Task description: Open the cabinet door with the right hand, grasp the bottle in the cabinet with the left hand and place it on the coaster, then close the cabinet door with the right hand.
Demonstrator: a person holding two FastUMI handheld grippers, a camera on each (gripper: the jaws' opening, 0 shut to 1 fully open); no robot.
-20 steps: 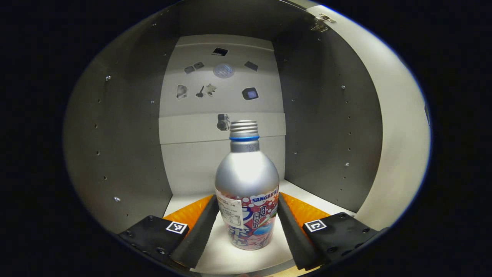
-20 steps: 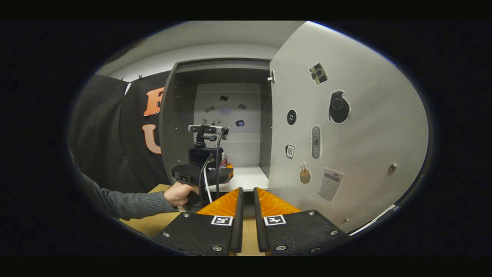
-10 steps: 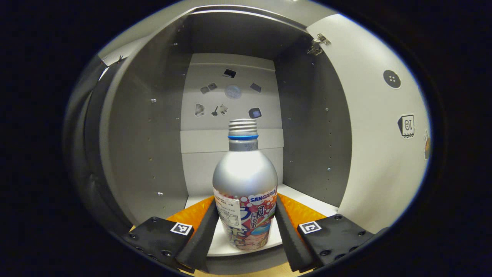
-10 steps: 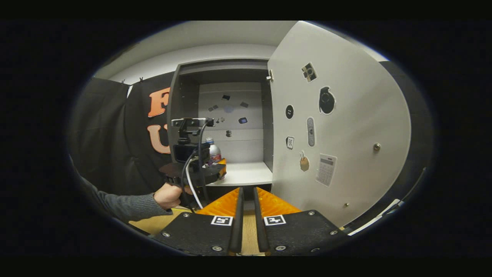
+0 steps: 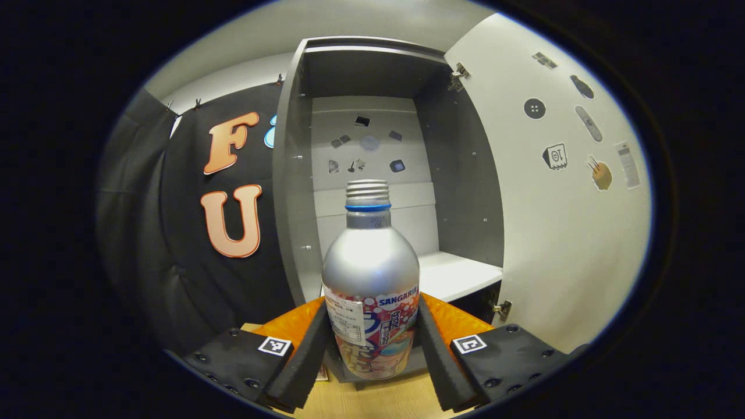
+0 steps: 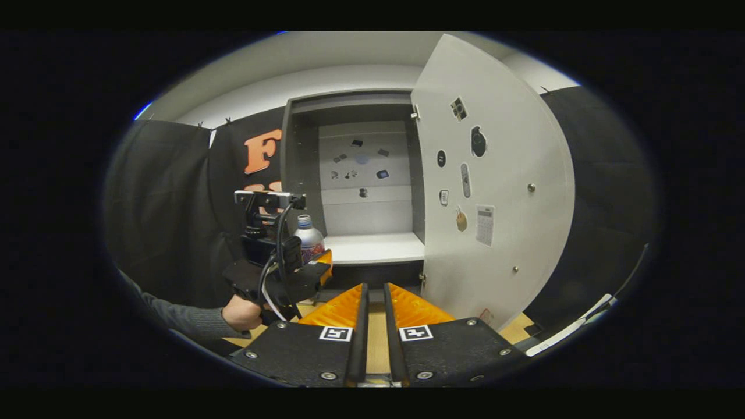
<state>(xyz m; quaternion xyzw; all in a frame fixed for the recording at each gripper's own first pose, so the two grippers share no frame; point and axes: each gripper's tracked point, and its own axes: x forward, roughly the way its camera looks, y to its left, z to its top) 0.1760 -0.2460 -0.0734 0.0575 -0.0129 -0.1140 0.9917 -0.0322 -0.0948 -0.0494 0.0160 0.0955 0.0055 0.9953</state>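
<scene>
Between the two black foam pads of our left tool (image 5: 372,343) stands the silver aluminium bottle with a blue neck ring and a coloured label (image 5: 371,291). Both pads press on its lower body, so the tool is pinching it. The bottle is upright and hangs in front of the grey open-fronted cabinet (image 5: 372,174), above the edge of the light wooden bench (image 5: 378,401).

Our right tool (image 6: 372,326) has its fingers almost pressed together, with only a thin gap between them, and it holds nothing. Ahead of it and to its left we see the left tool (image 6: 279,273) with the bottle (image 6: 308,238), held by a hand (image 6: 238,311) in a grey sleeve. Ahead and to the right stands the white cabinet door with stickers (image 6: 495,192), swung wide open.

We think the carrying step is in hand, and the coaster is not found in these pictures. What could go wrong: the grip is low on a tall smooth bottle, so a quick turn may tilt it or let it slide between the pads. If we set it down without seeing the coaster, it may land off it. The open door is near the right tool and could be knocked.

We count one bottle, one cabinet, one door and two tools.
</scene>
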